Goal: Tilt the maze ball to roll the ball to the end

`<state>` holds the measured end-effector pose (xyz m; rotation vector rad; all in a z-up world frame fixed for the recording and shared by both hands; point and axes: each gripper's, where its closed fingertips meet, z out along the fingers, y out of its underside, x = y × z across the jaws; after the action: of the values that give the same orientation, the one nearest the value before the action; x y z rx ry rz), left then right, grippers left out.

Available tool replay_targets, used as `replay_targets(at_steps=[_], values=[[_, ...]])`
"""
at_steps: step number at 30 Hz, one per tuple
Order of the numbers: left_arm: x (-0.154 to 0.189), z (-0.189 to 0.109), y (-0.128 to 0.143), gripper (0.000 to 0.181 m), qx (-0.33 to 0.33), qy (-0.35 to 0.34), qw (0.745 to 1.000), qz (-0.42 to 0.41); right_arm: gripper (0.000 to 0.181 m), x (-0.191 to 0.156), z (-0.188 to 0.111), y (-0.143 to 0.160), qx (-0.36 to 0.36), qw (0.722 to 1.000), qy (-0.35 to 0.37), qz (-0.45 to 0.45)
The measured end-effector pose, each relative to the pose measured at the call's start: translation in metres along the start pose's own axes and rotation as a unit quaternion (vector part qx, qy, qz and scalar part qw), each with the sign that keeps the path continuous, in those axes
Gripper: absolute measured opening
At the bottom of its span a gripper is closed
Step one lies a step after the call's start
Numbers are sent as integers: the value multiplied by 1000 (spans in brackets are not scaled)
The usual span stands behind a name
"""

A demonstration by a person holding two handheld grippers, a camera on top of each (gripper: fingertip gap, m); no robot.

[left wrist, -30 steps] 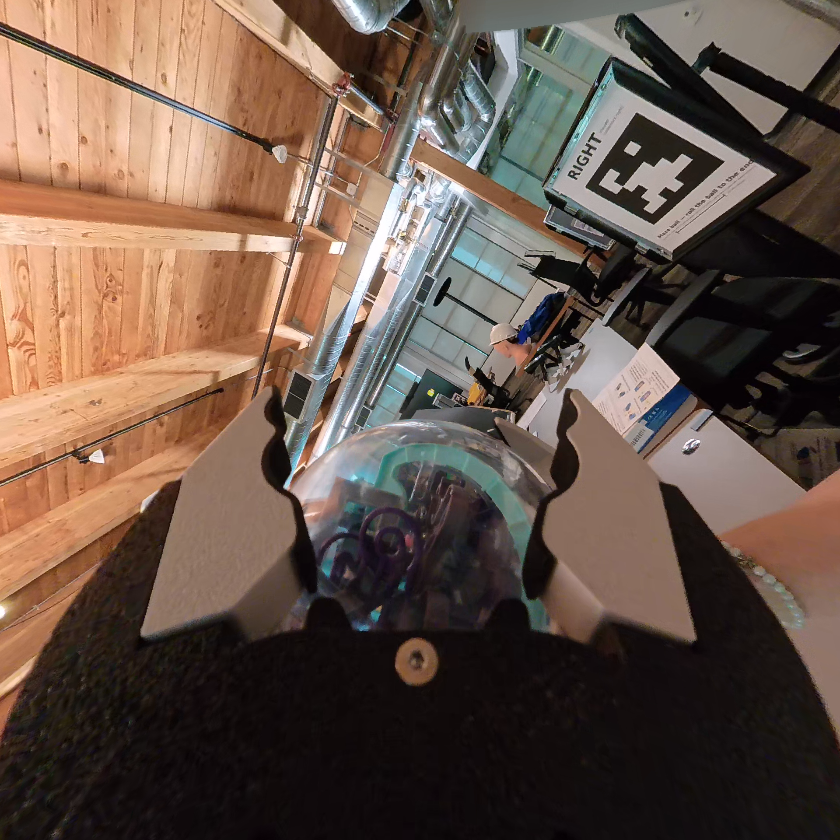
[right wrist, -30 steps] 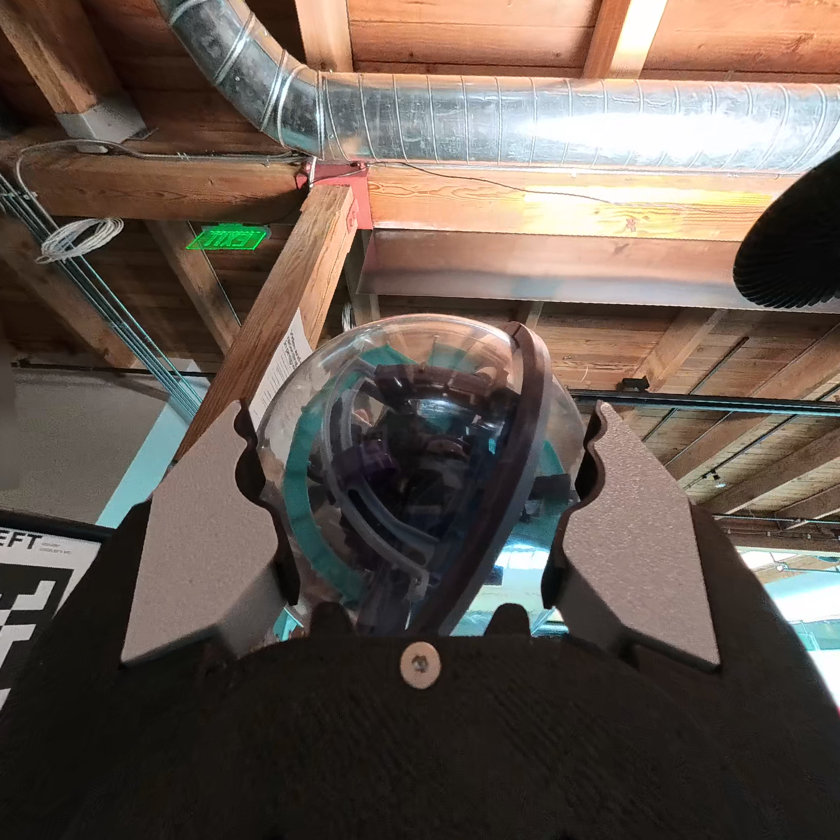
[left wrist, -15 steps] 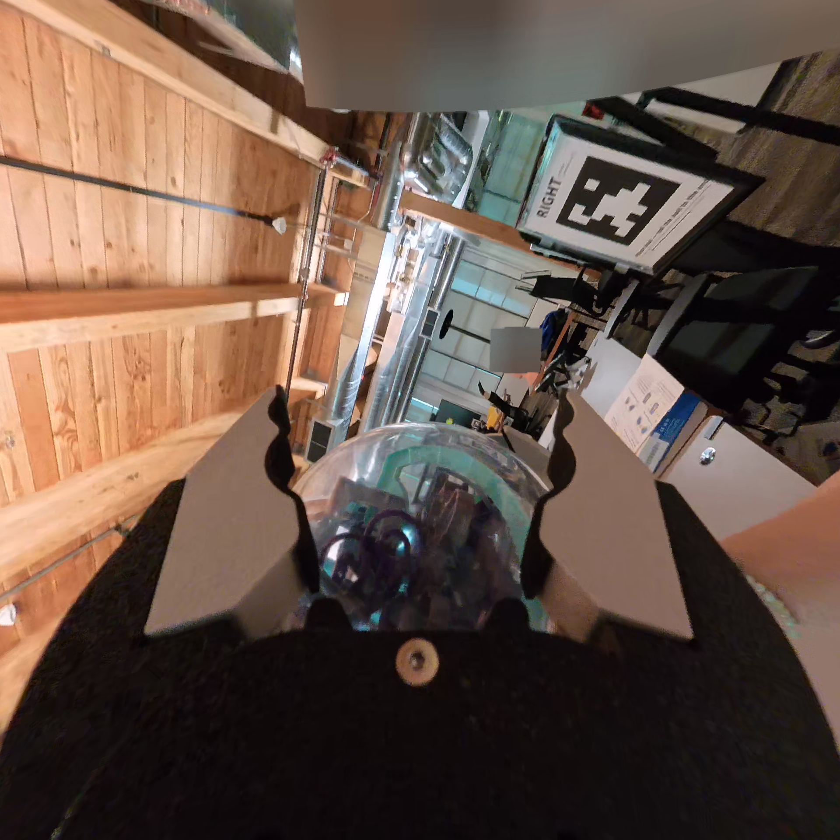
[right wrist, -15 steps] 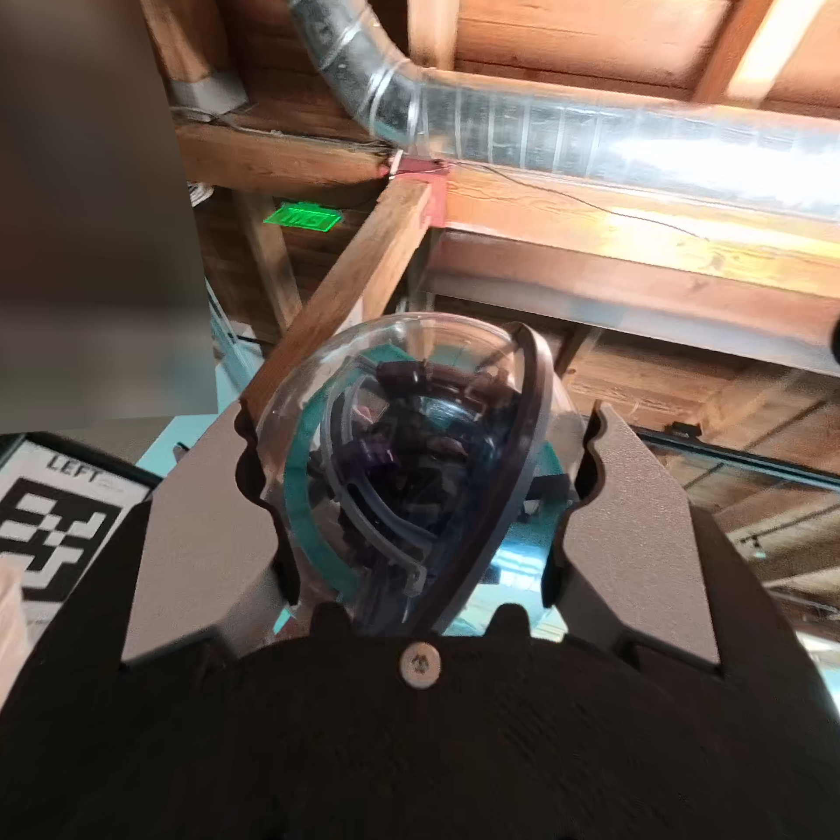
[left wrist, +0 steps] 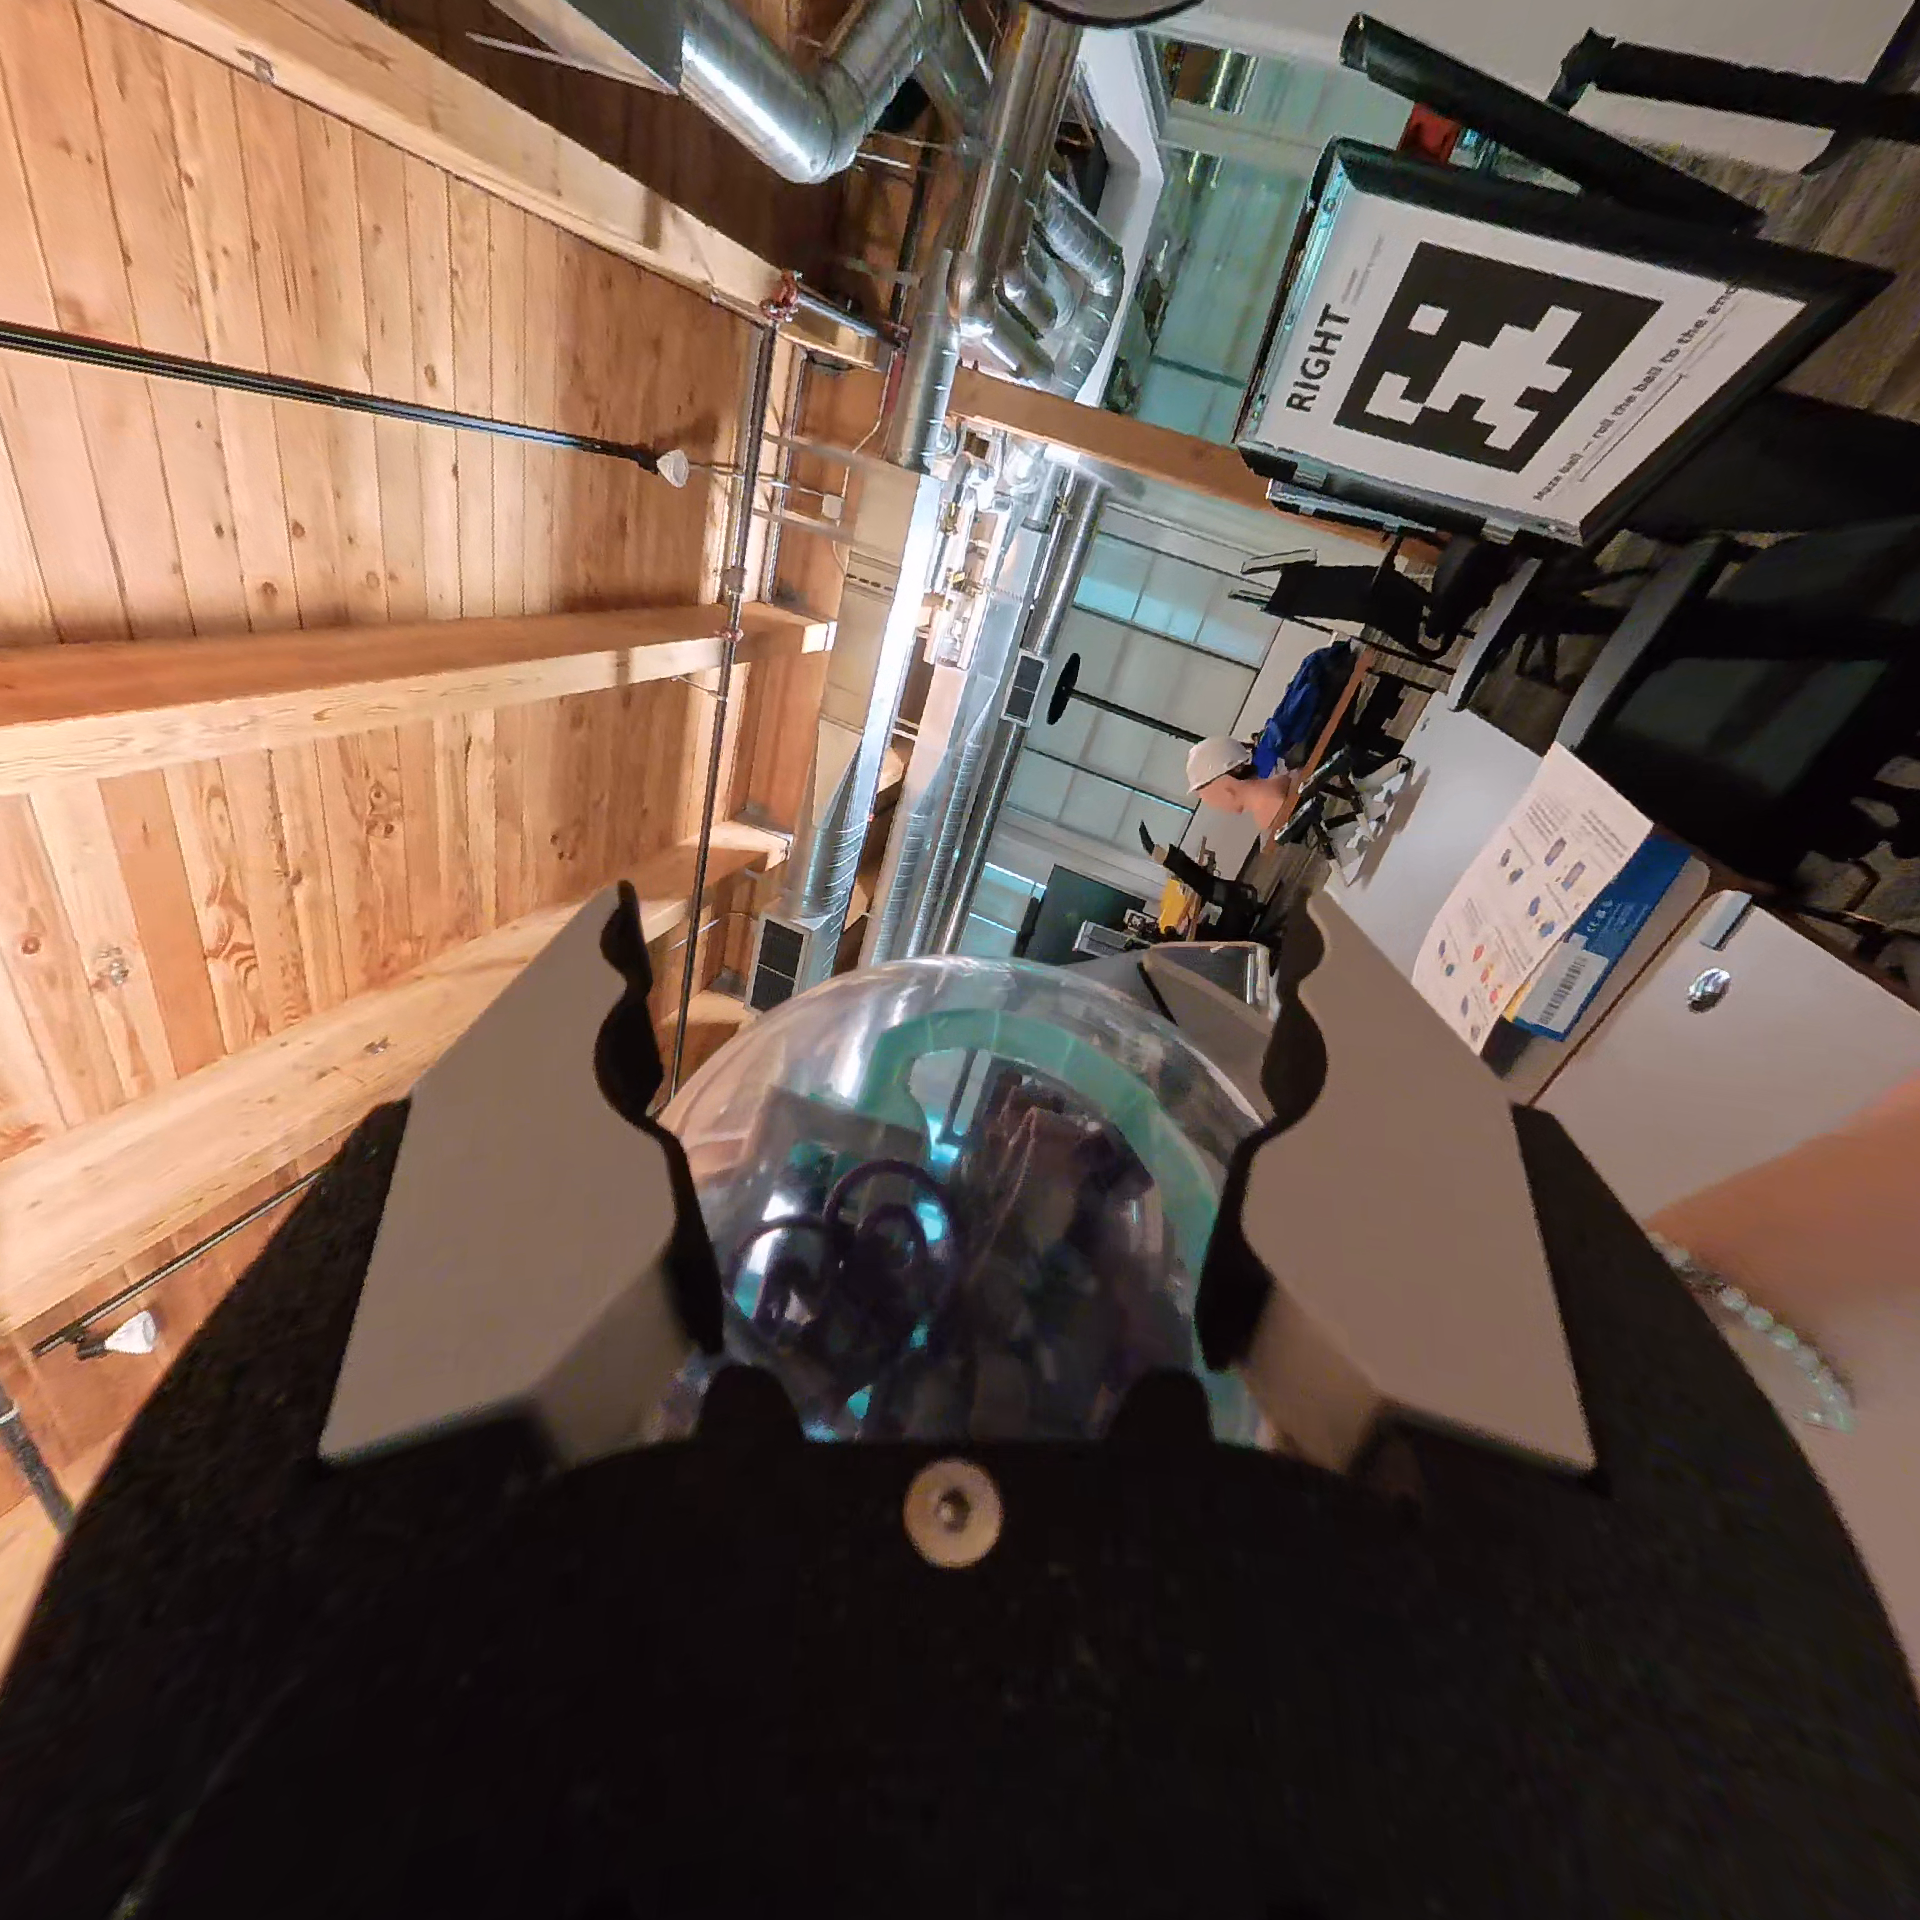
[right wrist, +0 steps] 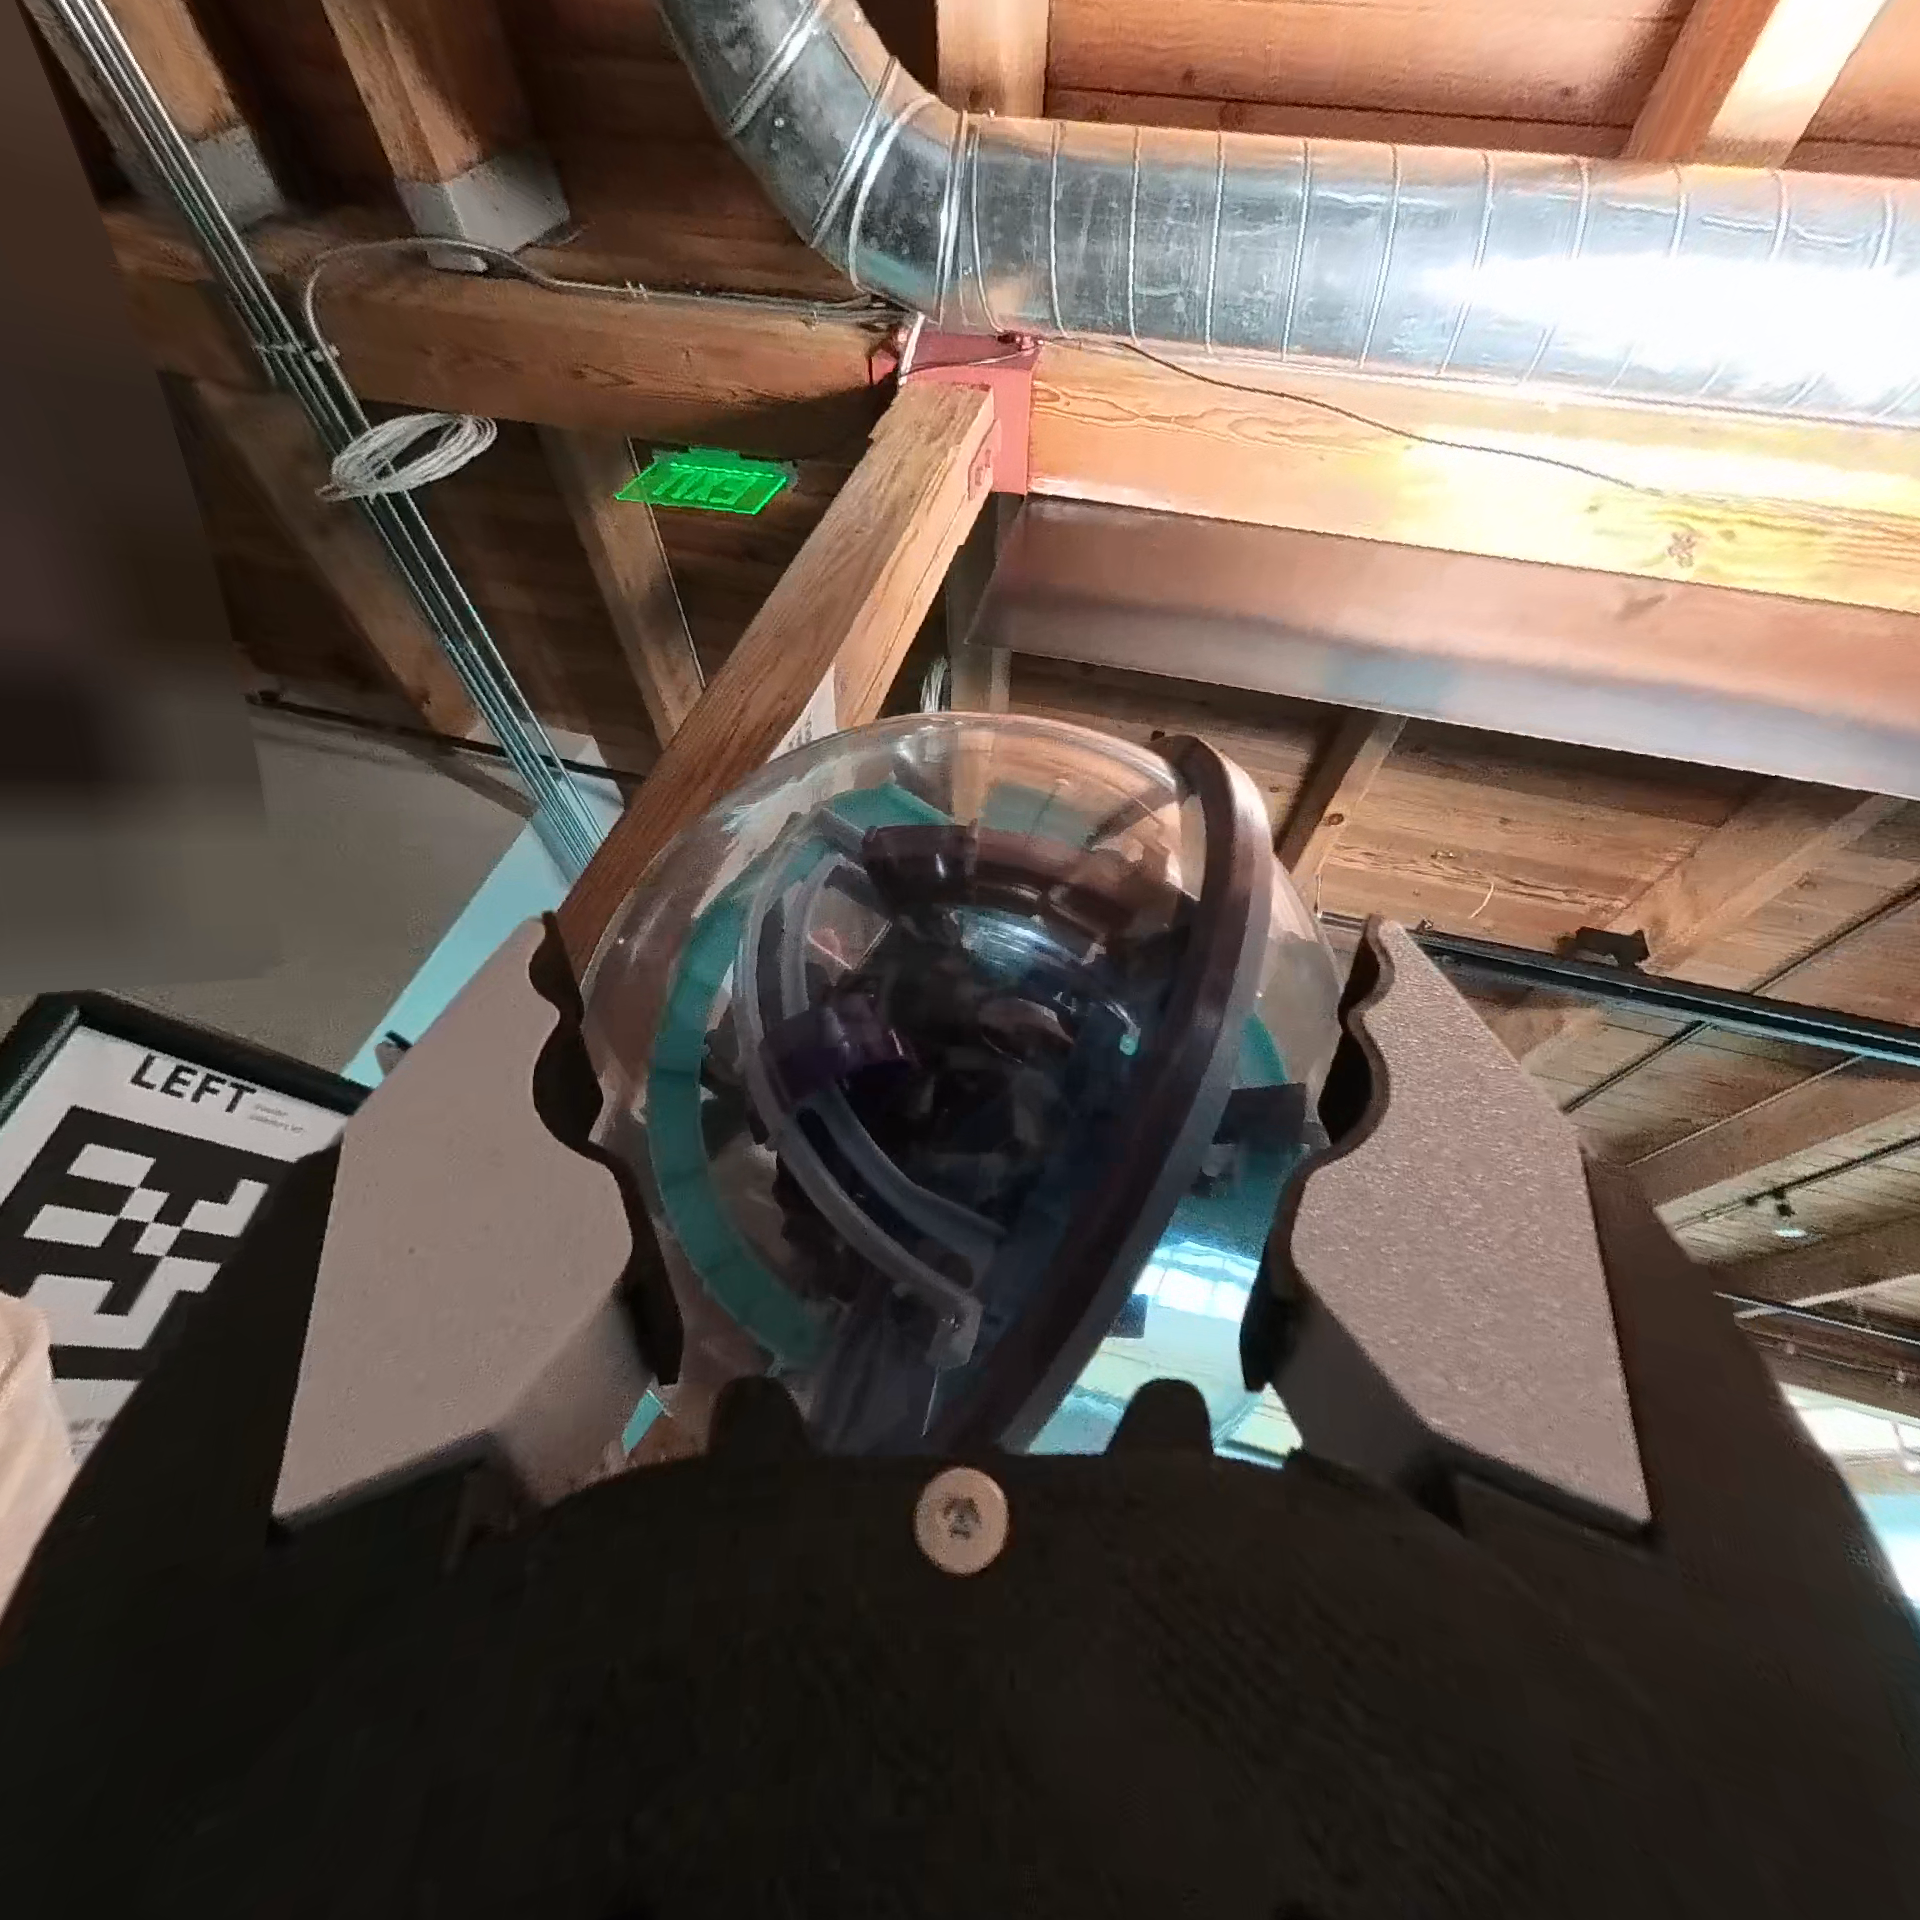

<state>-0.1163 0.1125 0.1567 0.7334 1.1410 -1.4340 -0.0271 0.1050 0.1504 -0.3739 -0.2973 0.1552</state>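
Both tongs, left (left wrist: 951, 1101) & right (right wrist: 956, 1117), clamped on the clear maze ball (right wrist: 935, 1081), held aloft w/ no table under it: smooth dome could slip from either grip if tilted hard, inner ball not visible.

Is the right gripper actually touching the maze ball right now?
Touching. In the right wrist view, both grey fingers of the right gripper press against the maze ball, with no gap at either side.

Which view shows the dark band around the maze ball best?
The right wrist view: the dark band arcs across the clear maze ball in plain sight. In the left wrist view the maze ball shows teal and purple tracks, but no band.
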Motion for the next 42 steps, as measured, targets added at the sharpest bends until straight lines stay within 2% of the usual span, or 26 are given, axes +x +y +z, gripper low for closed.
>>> replay_targets(at_steps=[7,10,12,13,15,16,19,24,32,42], values=[[2,2,-13,115,13,2,1000,20,142,-11,7,-4,2,1000,-24,-18],[11,3,-39,114,40,4,998,51,143,-36,18,-12,-5,998,-52,-45],[18,4,-60,116,59,13,995,82,144,-63,27,-15,-19,990,-93,-105],[15,5,-56,116,55,14,995,84,145,-61,28,-15,-18,987,-103,-123],[-10,7,-22,118,26,-14,999,37,145,-17,30,-12,-28,998,-36,-48],[-15,5,-13,118,24,-15,999,19,145,-7,26,-8,-33,998,-20,-48],[-12,3,-13,117,31,-4,999,0,141,-10,18,-9,-22,998,-15,-48],[-14,3,6,115,9,-5,1000,-27,141,9,4,-4,-3,1000,20,-11],[-10,1,6,115,8,-5,999,-35,140,7,-1,0,0,1000,26,-8],[-2,0,-4,116,8,-3,1000,-1,142,-4,2,0,0,1000,0,-15]])
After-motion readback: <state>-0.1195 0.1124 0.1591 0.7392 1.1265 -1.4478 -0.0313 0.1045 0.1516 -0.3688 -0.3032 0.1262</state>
